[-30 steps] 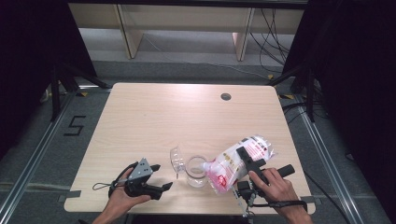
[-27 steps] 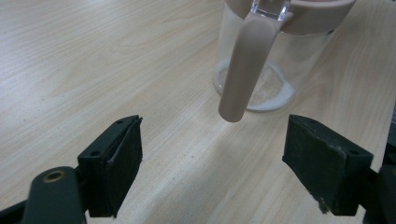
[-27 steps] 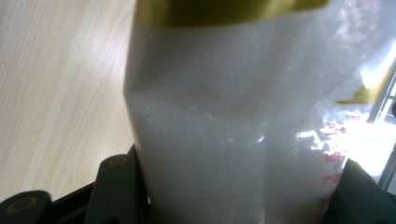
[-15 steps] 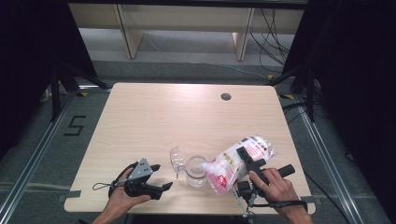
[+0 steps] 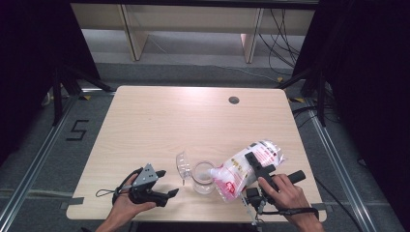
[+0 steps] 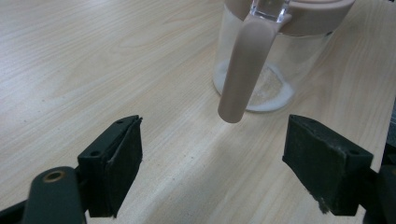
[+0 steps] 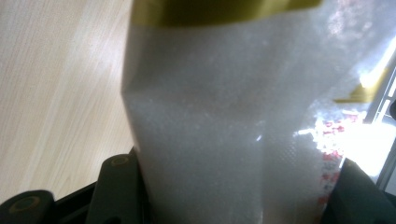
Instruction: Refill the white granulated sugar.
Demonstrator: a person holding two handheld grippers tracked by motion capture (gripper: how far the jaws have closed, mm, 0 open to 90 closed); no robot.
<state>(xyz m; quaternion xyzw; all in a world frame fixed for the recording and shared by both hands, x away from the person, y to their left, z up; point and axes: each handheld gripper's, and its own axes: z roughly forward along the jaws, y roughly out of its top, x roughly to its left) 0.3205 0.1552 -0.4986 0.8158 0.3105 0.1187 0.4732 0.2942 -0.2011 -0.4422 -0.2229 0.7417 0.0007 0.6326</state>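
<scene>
From above, the right gripper (image 5: 255, 170) clamped a bag (image 5: 244, 166) of white grains, tilted with its mouth over the clear jar (image 5: 203, 177) near the table's (image 5: 169, 121) front edge. The left gripper (image 5: 162, 186) rested left of the jar, jaws wide and holding nothing.

In the left gripper view, the jar (image 6: 268, 56) stood just beyond the spread jaws, a thin layer of white grains on its bottom.

In the right gripper view, the bag (image 7: 224, 140) sat gripped between both jaws.

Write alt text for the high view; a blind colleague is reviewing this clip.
The right claw tips a bag of white grains over an open jar near the table's front edge. The left claw, open, rests beside the jar.
</scene>
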